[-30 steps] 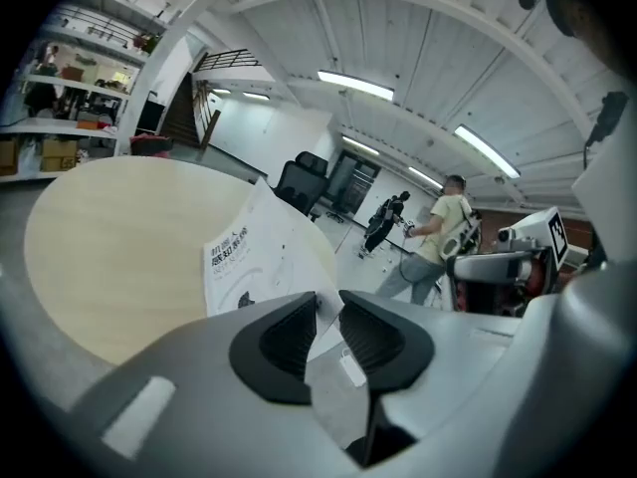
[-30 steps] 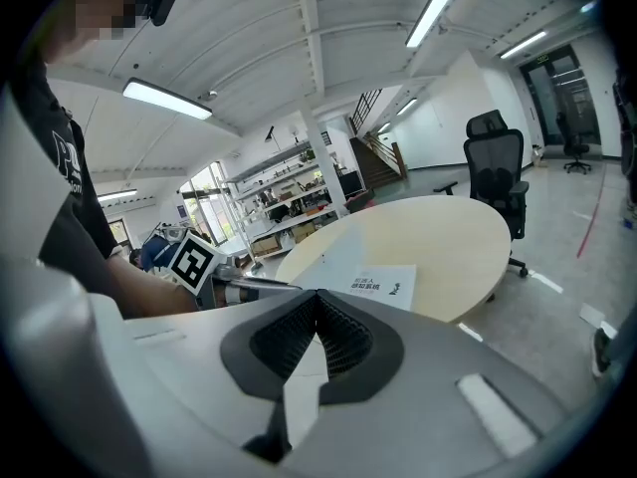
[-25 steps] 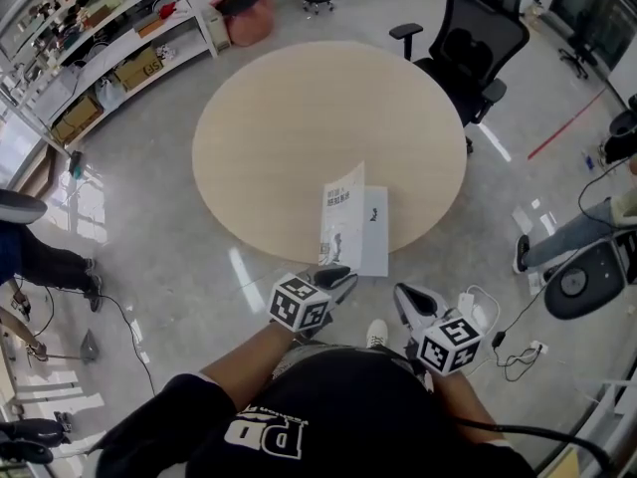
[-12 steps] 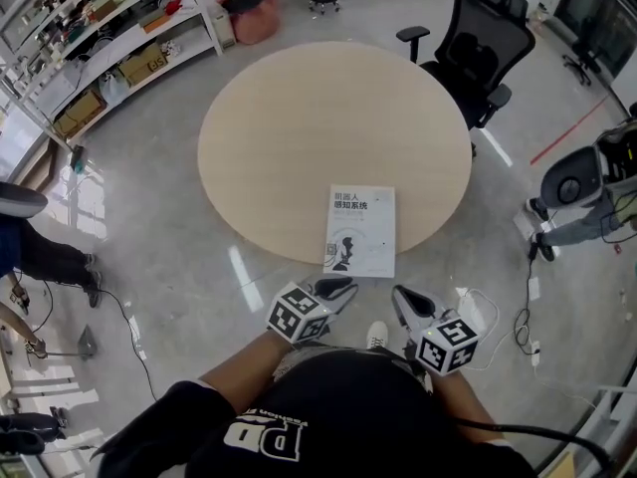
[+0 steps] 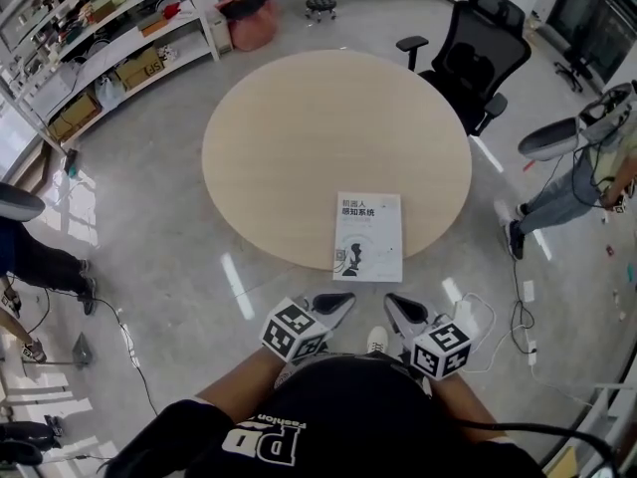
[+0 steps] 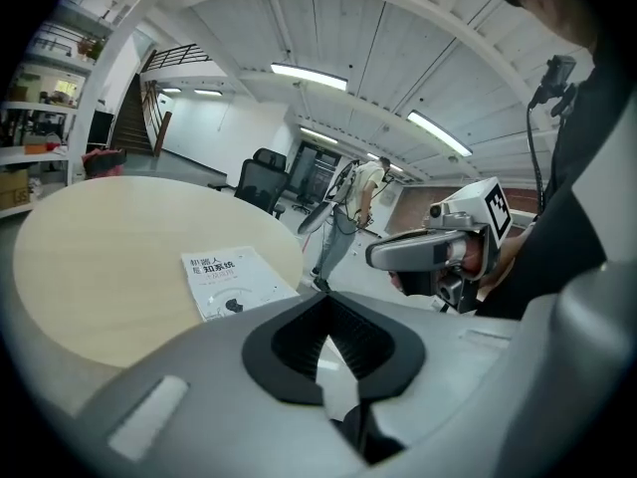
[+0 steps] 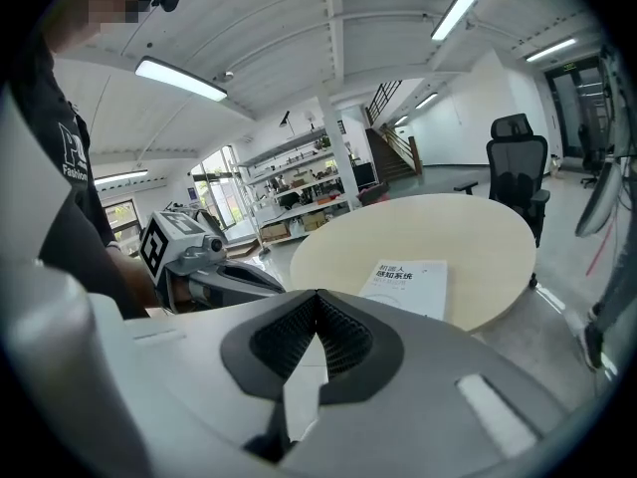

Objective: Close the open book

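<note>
A white book (image 5: 368, 235) with dark print on its cover lies closed and flat at the near edge of the round beige table (image 5: 299, 137). My left gripper (image 5: 333, 302) is shut on nothing, off the table and close to my body, just short of the book. My right gripper (image 5: 398, 309) hangs beside it, also shut and empty. In the left gripper view the book (image 6: 227, 282) lies ahead and to the left of my shut jaws (image 6: 323, 312), with the right gripper (image 6: 428, 252) alongside. In the right gripper view the book (image 7: 406, 285) lies beyond the shut jaws (image 7: 317, 307).
A black office chair (image 5: 476, 48) stands behind the table at the right. Shelves with boxes (image 5: 100, 38) line the far left. A person (image 5: 577, 177) stands at the right edge. Cables and a power strip (image 5: 508, 337) lie on the floor by my right side.
The book's raised cover has dropped flat, so the book is closed. Both grippers have drawn back from the table edge toward my body, and the left jaws have closed.
</note>
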`<state>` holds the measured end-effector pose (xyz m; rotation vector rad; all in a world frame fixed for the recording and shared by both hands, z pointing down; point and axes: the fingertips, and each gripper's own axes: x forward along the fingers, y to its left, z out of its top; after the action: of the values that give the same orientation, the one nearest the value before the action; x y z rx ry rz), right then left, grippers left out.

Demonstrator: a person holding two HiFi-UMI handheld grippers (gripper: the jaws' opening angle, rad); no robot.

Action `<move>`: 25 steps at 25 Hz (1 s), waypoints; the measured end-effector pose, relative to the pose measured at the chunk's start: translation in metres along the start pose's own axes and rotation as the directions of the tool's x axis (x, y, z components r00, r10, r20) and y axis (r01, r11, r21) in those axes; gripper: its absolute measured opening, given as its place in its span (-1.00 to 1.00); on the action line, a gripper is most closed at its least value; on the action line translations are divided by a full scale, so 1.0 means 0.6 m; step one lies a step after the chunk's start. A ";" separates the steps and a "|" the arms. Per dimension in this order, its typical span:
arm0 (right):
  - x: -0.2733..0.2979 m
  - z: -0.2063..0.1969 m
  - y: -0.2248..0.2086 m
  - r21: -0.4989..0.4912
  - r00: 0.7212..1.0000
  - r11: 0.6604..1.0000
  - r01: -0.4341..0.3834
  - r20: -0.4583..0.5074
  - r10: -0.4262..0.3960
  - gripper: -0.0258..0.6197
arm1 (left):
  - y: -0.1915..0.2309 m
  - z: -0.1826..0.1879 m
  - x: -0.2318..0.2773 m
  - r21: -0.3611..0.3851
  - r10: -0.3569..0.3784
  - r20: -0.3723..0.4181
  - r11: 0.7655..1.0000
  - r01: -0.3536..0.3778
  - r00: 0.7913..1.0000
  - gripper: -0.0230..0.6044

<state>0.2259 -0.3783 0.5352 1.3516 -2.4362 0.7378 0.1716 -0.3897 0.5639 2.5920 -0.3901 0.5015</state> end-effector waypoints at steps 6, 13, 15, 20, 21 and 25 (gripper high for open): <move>0.003 -0.002 0.059 0.055 0.999 0.998 0.044 0.027 -0.045 -0.90 | -0.008 -0.005 -0.068 -0.004 -0.060 0.000 0.998 0.060 0.998 -0.90; -0.027 -0.065 0.107 0.097 0.992 0.988 0.124 0.008 -0.125 -0.90 | -0.027 -0.048 -0.088 0.008 -0.132 -0.047 0.991 0.132 0.990 -0.90; -0.034 -0.077 0.110 0.105 0.993 0.987 0.122 -0.004 -0.122 -0.90 | -0.030 -0.052 -0.091 -0.045 -0.121 -0.022 0.992 0.120 0.992 -0.90; -0.063 -0.082 0.112 0.042 0.996 0.996 0.083 0.010 -0.084 -0.90 | -0.078 -0.056 -0.087 -0.057 -0.090 -0.009 0.994 0.089 0.996 -0.90; -0.074 -0.084 0.113 0.018 0.997 0.997 0.071 0.011 -0.071 -0.90 | -0.093 -0.059 -0.086 -0.037 -0.080 -0.010 0.996 0.080 0.997 -0.90; -0.144 -0.101 0.122 -0.047 1.000 0.999 0.015 0.022 -0.014 -0.90 | -0.161 -0.066 -0.083 -0.037 -0.011 0.049 0.999 0.013 0.999 -0.90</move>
<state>0.2088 -0.2515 0.5247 1.3653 -2.4420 0.6616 0.1503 -0.2789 0.5383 2.5729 -0.3966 0.4233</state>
